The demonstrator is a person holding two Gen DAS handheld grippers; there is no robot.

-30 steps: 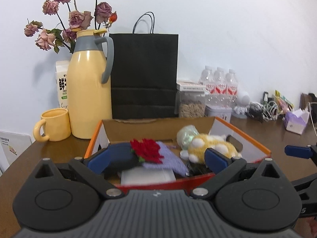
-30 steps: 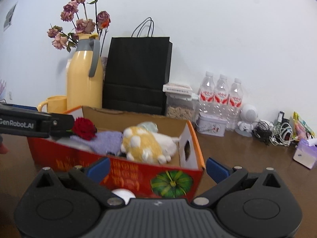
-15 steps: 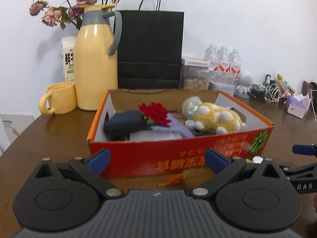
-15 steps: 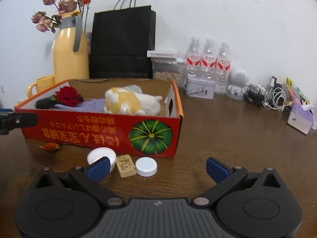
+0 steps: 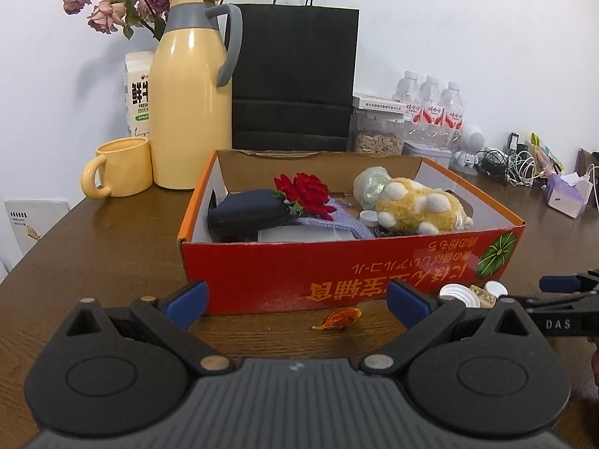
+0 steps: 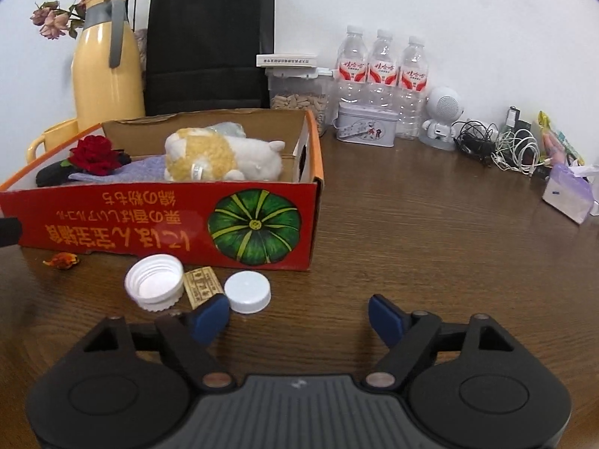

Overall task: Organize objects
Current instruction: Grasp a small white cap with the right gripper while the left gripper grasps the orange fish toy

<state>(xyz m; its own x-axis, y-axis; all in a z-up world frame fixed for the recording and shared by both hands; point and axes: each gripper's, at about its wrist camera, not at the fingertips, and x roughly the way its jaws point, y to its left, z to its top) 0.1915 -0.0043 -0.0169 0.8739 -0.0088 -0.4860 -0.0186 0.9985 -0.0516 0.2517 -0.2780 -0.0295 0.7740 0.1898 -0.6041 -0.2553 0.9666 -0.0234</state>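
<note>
Red box (image 6: 112,220): sat on the brown table (image 6: 430,247), open on top, with a green pumpkin picture on its front.
Inside the box: a yellow and white plush toy (image 6: 221,159), a red rose (image 5: 305,194) on a purple knit cloth (image 5: 337,224), and a dark blue pouch (image 5: 247,215).
Loose bits: two white bottle caps lay on the table just in front of the box, an open one (image 6: 154,280) and a shut one (image 6: 249,292), with a small tan block (image 6: 200,284) between them.
Orange bit: a little orange scrap (image 5: 338,318) lay by the box front, apart from the caps.
Right claw (image 6: 299,316): hung low over the table near the shut cap; its jaws were closing, with nothing between them.
Left claw (image 5: 295,301): pointed at the box front, jaws wide, holding nothing.
Behind the box: a yellow jug (image 5: 191,93), a yellow mug (image 5: 119,166), a black paper bag (image 5: 294,75) and three water bottles (image 6: 382,71).
Far right: a heap of cables (image 6: 501,147) and a purple tissue pack (image 6: 571,194).
</note>
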